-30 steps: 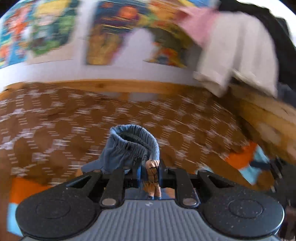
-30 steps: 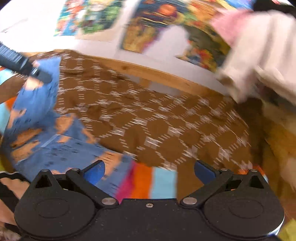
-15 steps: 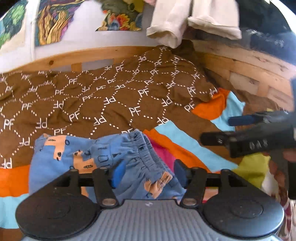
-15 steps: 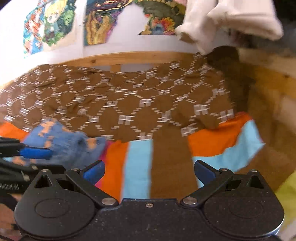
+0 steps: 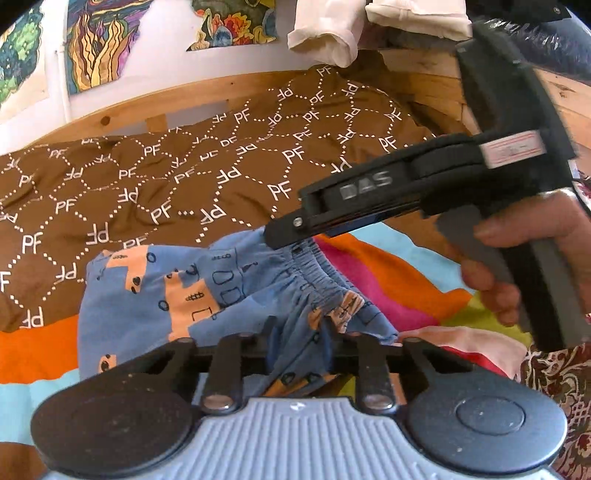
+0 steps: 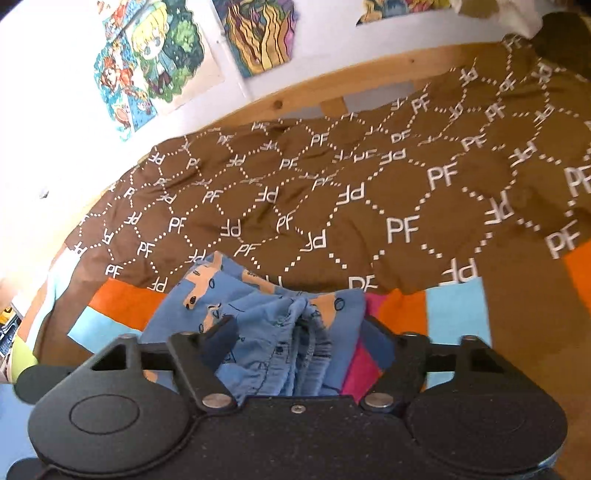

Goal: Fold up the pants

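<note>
Small blue pants (image 5: 166,291) with orange car prints lie bunched on the bed, the elastic waistband to the right. My left gripper (image 5: 301,332) is at the near edge of the waistband, its jaws closing, and the pads pinch a fold of blue fabric. In the left wrist view my right gripper (image 5: 280,230) comes in from the right, held by a hand (image 5: 528,258), its tips at the far side of the waistband. In its own view, the right gripper (image 6: 299,332) straddles the gathered pants (image 6: 258,314). Its jaws are closing with the cloth between them, still wide apart.
The pants rest where a brown blanket (image 5: 221,173) with white PF lettering meets a striped cover (image 5: 369,273) in orange, pink and light blue. A wooden bed frame (image 5: 184,99) and a wall with posters (image 6: 159,66) stand behind. Pale clothes (image 5: 332,33) hang at the top right.
The left gripper brought the pants down onto the bed, opened and closed again on the waistband. The right gripper swung left onto the pants and its jaws narrowed.
</note>
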`<state>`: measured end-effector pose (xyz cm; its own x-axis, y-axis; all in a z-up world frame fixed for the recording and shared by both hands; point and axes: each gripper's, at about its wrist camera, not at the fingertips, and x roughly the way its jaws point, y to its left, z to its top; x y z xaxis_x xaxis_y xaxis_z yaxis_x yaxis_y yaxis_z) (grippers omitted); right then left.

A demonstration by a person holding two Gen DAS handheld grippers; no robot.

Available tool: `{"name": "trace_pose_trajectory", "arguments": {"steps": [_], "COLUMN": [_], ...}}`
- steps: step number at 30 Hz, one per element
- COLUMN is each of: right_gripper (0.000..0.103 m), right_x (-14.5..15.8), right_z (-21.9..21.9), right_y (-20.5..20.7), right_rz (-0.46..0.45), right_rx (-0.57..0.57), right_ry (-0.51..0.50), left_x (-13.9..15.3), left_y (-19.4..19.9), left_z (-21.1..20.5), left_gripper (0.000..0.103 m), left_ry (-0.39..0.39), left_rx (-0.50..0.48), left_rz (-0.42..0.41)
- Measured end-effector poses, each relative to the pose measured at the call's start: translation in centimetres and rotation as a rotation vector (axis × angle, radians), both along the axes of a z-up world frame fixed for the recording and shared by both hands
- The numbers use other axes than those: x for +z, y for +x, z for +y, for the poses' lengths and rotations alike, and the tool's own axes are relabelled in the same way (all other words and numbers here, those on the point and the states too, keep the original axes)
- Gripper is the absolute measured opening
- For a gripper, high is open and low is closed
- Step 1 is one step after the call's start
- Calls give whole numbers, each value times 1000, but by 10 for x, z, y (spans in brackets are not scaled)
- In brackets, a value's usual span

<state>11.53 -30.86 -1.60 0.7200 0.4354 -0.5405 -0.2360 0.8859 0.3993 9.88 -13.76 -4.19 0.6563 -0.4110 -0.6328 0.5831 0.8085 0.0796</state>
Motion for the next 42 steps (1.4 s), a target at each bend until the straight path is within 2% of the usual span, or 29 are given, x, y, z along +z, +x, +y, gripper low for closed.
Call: {"name": "trace_pose_trajectory", "arguments": {"steps": [3,5,6,9,14,19,20,23,24,25,26,27,28,29,31,33,35,38,40,42], "right_gripper": [40,17,12,10,10,10,12,31,34,44,61,70,82,84,90,97,97,102,102,102], "right_x": [-10,-13,-12,-4,17,16,11,-1,-2,-1,1,2,5,7,9,7,3,-9,-15,-17], "right_z": [-2,-5,-7,-12,-17,-20,-18,-15,-13,-12,-10,-8,-4,3,16,32,43,48,42,34], "right_y": [9,8,7,0,-16,-17,-15,-15,-19,-23,-29,-34,-40,-46,-52,-59,-64,-71,-77,-81], "right_rz": [39,45,45,38,18,42,61,87,76,56,32,12,-14,-41,-72,-97,-89,-77,-69,-48], "right_rx": [-18,-31,-37,-58,-80,-115,-122,-144,-153,-155,-156,-157,-157,-149,-131,-113,-111,-120,-111,-110], "right_ry": [47,73,87,133,126,85,65,3,-27,-51,-81,-105,-138,-182,-251,-323,-400,-518,-518,-475], "left_x": [-3,-2,-1,4,13,9,6,5,12,20,27,34,38,40,34,22,7,-8,-10,-9], "left_y": [0,-1,-1,0,-2,-5,-4,1,0,-2,-4,-6,-6,-3,9,23,36,37,36,39], "left_z": [0,0,1,5,7,2,0,8,17,26,33,41,47,52,61,68,77,95,102,105], "left_gripper": [13,8,7,5,5,5,5,13,22,45,57,71,75,76,77,77,76,78,84,87], "left_ry": [3,-1,-8,-43,-93,-84,-72,-74,-101,-119,-123,-118,-107,-88,-49,-10,41,72,88,112], "left_rx": [-7,-11,-13,-14,-32,-62,-64,-27,-10,8,30,64,94,119,179,258,345,405,421,431], "left_rz": [2,1,2,16,30,31,38,81,69,40,5,-40,-71,-81,-46,34,125,174,167,156]}}
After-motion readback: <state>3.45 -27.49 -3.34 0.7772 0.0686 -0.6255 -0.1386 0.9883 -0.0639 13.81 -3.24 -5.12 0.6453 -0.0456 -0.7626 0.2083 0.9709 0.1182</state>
